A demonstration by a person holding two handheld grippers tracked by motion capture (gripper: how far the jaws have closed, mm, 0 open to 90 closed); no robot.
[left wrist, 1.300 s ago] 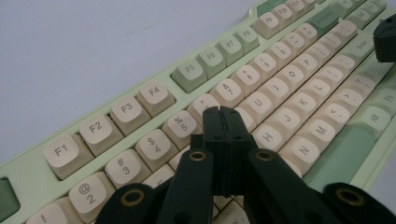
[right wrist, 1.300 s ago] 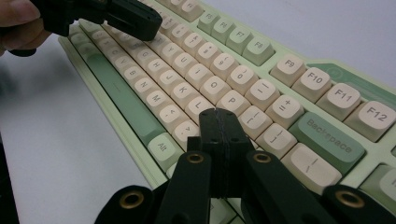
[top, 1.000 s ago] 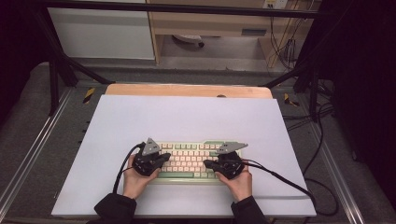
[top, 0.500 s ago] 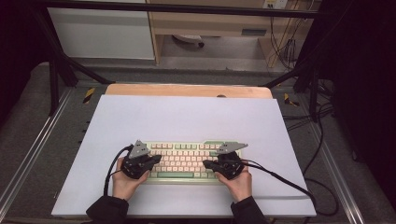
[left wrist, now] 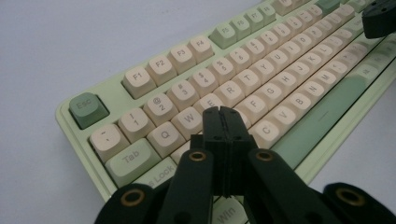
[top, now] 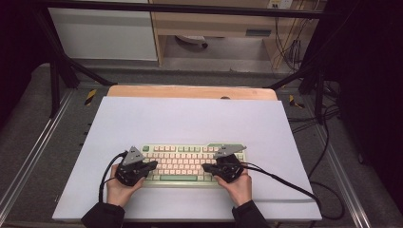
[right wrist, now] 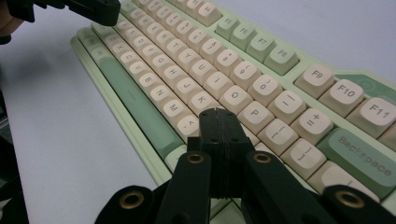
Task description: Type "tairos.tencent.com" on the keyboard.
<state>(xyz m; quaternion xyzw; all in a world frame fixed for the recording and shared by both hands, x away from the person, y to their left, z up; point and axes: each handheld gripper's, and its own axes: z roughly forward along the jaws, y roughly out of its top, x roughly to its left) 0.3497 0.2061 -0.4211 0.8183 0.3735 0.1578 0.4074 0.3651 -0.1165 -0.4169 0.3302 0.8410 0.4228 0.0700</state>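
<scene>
With both the left gripper (left wrist: 223, 111) and right gripper (right wrist: 218, 113) pinched fully together and holding nothing, I judged the keyboard (top: 190, 161) rigid, light, slippery plastic, best prodded key by key.

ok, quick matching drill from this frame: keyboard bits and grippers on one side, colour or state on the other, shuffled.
Things:
1. Esc key
2. letter keys
3. left gripper
4. mat

Colour or state:
A. cream
B. jaws shut, nothing between them
C. darker green
D. pale lilac-white, under the keyboard

Pairs: 1-C, 2-A, 3-B, 4-D
</scene>
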